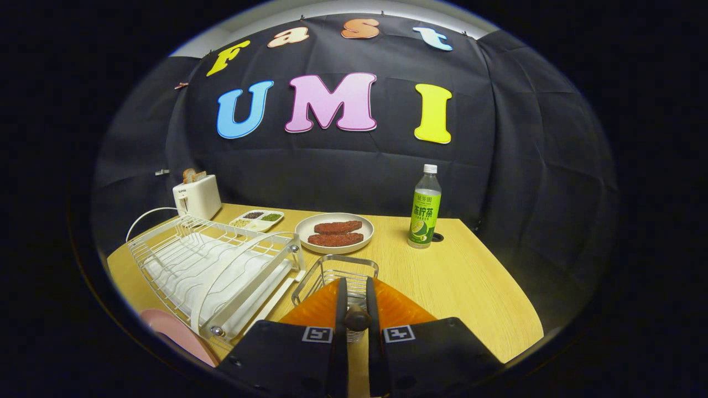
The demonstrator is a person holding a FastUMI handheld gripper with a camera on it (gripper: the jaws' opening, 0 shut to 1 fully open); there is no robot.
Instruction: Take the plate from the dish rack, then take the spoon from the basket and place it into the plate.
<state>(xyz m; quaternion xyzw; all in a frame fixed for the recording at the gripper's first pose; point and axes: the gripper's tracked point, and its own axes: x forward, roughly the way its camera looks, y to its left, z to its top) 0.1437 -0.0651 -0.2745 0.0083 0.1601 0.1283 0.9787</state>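
Gripping the spoon (356,317) — bowl hidden — claw (356,287) over basket (337,268).

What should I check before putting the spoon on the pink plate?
1. Plate out of the rack: ok. The pink plate lies on the table by the near end of the dish rack.
2. Spoon gripped: ok. The gripper is shut on a dark rounded end, likely the spoon.
3. Spoon lifted out of the wire basket: cannot tell. The fingers hide its lower part.
4. Plate free for the spoon: cannot tell. Most of it is hidden.
5. Way to the plate: probably ok, but the rack's corner stands close.
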